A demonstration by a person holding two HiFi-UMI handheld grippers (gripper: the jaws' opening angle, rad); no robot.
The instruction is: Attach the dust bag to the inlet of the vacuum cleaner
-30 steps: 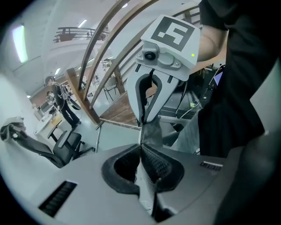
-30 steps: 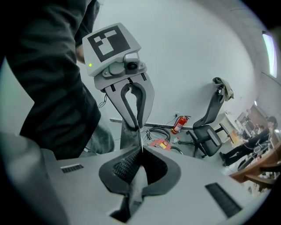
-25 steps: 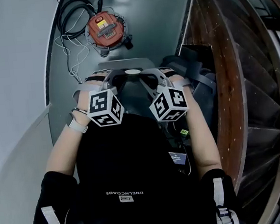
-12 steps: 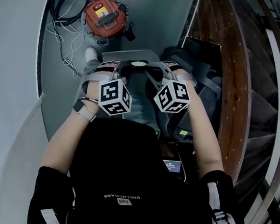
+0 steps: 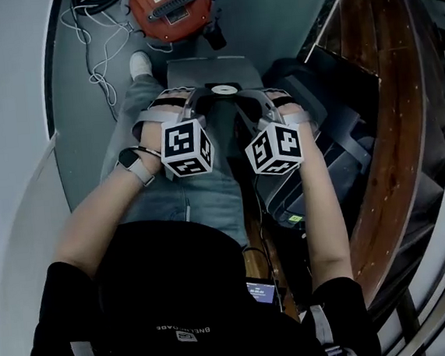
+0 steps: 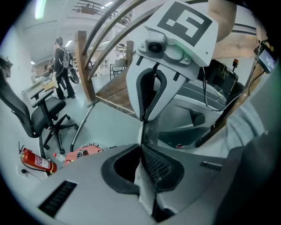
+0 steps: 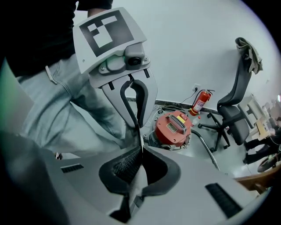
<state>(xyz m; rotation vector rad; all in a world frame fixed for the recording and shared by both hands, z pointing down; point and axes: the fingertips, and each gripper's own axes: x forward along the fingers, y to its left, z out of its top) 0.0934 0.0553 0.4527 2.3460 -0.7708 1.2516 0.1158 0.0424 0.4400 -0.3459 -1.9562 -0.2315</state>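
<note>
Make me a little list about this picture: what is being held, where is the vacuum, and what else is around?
dust bag: grey and flat, held above the person's legs
left gripper: fingers shut on one edge of the bag
right gripper: fingers shut on the opposite edge
vacuum cleaner: red, on the floor ahead, apart from the bag
cords: loose on the floor beside the vacuum
fire extinguisher: red, by the wall

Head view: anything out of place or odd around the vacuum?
A white cable lies in loose, tangled loops on the floor beside the red vacuum cleaner, close to the person's shoe. Nothing looks spilled or damaged.
</note>
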